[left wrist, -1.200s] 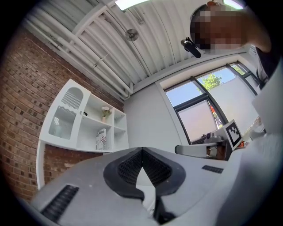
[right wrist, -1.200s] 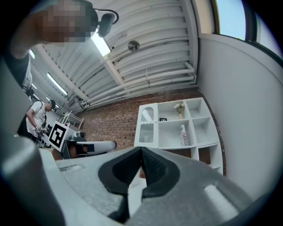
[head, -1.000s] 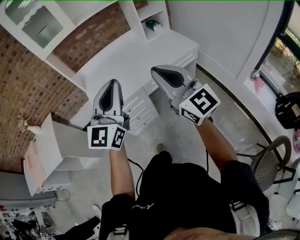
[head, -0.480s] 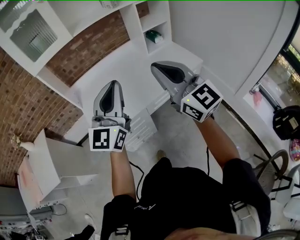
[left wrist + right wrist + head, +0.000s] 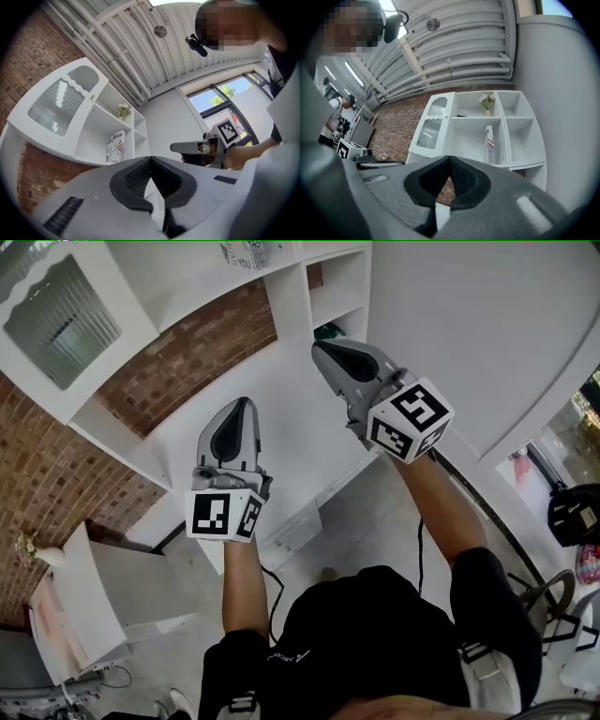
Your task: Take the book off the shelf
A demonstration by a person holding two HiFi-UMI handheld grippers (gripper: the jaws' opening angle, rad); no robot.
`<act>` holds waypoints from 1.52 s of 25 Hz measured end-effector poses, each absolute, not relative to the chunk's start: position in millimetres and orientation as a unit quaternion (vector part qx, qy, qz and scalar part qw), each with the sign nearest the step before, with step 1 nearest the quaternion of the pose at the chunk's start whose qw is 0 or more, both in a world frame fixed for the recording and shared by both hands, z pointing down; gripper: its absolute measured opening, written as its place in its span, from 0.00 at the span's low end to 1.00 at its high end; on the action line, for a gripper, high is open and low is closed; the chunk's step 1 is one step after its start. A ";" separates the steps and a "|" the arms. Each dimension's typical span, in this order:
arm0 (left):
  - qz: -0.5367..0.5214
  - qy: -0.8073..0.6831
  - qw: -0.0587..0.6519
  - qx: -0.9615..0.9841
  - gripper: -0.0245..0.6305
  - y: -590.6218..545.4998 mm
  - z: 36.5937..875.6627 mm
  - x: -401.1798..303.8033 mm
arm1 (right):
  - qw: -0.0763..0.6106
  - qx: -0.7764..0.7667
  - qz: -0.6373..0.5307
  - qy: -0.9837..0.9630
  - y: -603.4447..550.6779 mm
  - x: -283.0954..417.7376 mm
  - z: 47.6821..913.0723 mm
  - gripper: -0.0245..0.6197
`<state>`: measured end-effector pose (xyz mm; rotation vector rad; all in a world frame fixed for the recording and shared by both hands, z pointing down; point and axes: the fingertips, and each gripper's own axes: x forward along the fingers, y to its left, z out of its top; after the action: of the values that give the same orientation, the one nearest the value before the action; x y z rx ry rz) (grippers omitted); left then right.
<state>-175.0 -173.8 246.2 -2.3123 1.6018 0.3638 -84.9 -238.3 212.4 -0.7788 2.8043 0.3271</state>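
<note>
The book (image 5: 489, 144) stands upright in the middle compartment of the white wall shelf (image 5: 468, 119); its cover has a flag print. It also shows in the left gripper view, book (image 5: 116, 146), and at the head view's top edge, book (image 5: 246, 253). My left gripper (image 5: 244, 403) is shut and empty, raised over the white counter, well short of the shelf. To its right and a little higher, my right gripper (image 5: 319, 345) is also shut with nothing in it. Both point up toward the shelf. The jaw tips meet in the left gripper (image 5: 150, 159) and right gripper (image 5: 450, 158) views.
A small vase of flowers (image 5: 487, 102) stands on the shelf above the book. A glass-door cabinet (image 5: 58, 315) hangs at the left, over a brick wall (image 5: 56, 446). A white counter (image 5: 281, 409) lies below the shelf. A green item (image 5: 328, 331) sits in a low cubby.
Both grippers have risen and moved closer to the shelf. The head view has tilted up, bringing the book into view at the top edge. Both stay shut.
</note>
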 end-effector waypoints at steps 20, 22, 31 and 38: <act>0.142 0.600 0.138 -0.775 0.03 -367.0 223.7 -191.3 | 0.086 -0.243 0.074 0.963 -477.5 -135.9 157.1 0.08; 0.145 0.609 0.142 -0.767 0.03 -381.2 221.5 -192.6 | 0.082 -0.237 0.076 0.965 -494.7 -143.9 149.0 0.12; 0.141 0.625 0.134 -0.756 0.03 -418.8 219.0 -210.1 | 0.052 -0.258 0.069 0.962 -562.5 -191.7 123.2 0.40; 0.138 0.614 0.142 -0.764 0.03 -428.3 212.3 -230.6 | 0.013 -0.304 0.063 0.951 -612.0 -228.7 115.4 0.54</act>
<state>-230.6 -428.3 212.3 -2.2041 1.7727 0.3993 -228.7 -612.0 115.4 -0.9459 2.9619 0.1955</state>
